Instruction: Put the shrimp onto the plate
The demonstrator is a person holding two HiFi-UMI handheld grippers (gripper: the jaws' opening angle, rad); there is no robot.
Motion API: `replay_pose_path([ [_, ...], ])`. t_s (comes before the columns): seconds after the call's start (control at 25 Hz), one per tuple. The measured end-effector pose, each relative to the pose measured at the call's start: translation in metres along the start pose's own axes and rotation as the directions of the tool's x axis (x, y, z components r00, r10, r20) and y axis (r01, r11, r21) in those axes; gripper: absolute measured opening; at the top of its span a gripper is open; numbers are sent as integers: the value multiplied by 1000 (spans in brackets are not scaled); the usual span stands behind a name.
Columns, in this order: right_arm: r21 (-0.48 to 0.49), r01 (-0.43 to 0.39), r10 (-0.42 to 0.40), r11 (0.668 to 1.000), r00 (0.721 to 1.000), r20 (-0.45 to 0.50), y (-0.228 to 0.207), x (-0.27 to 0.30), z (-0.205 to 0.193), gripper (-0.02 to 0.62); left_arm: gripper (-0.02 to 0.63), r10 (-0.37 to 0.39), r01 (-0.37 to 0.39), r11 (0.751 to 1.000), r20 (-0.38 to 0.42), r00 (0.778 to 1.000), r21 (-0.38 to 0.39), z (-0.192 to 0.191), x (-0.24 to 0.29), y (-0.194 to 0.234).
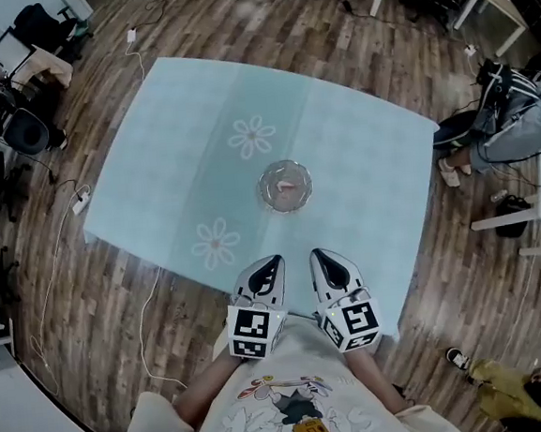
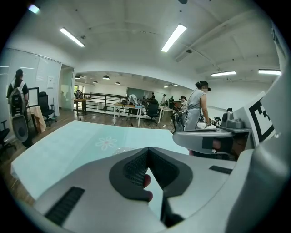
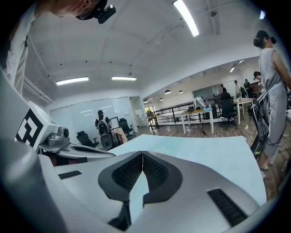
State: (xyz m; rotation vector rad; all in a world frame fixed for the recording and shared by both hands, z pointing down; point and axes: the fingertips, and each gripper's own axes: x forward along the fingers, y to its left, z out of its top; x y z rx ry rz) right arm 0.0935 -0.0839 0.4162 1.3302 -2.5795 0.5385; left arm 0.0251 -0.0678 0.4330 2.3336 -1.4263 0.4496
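A small clear glass plate (image 1: 285, 186) stands at the middle of the pale blue tablecloth (image 1: 359, 155). A pink shrimp (image 1: 287, 187) lies on it. Both grippers hover side by side over the table's near edge, well short of the plate. My left gripper (image 1: 274, 259) is shut, its tips touching (image 2: 148, 149). A small reddish shape (image 2: 146, 181) shows in the gap behind the tips, and I cannot tell what it is. My right gripper (image 1: 317, 253) is shut too, with nothing between its tips (image 3: 142, 153). The plate (image 2: 119, 149) shows faintly beyond the left jaws.
White flower prints (image 1: 252, 137) mark the cloth. A person (image 1: 516, 123) stands off the table's right side. Office chairs (image 1: 17, 120) and a cable (image 1: 57, 248) lie on the wooden floor at left. A shoe (image 1: 459, 358) shows at lower right.
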Motion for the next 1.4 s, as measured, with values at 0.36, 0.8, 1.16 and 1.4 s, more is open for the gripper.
replay_pose_path([
  [0.36,-54,-16,17,998,1000,15,10,-10,20,23,8,10,-9,1000,47,999,-16,15,-10,-8],
  [0.8,-9,-24,24,1000,1000,-3,7,-7,16,23,8,17,-18,1000,69,997,17,23,-12,-9],
  [1.16,23,-24,25,999,999,-33,5,-4,12,23,8,13,-14,1000,63,998,25,23,-12,-9],
  [1.4,41,-17,18,999,999,-43,7,0,5,23,8,3,-4,1000,34,999,22,13,-13,-7],
])
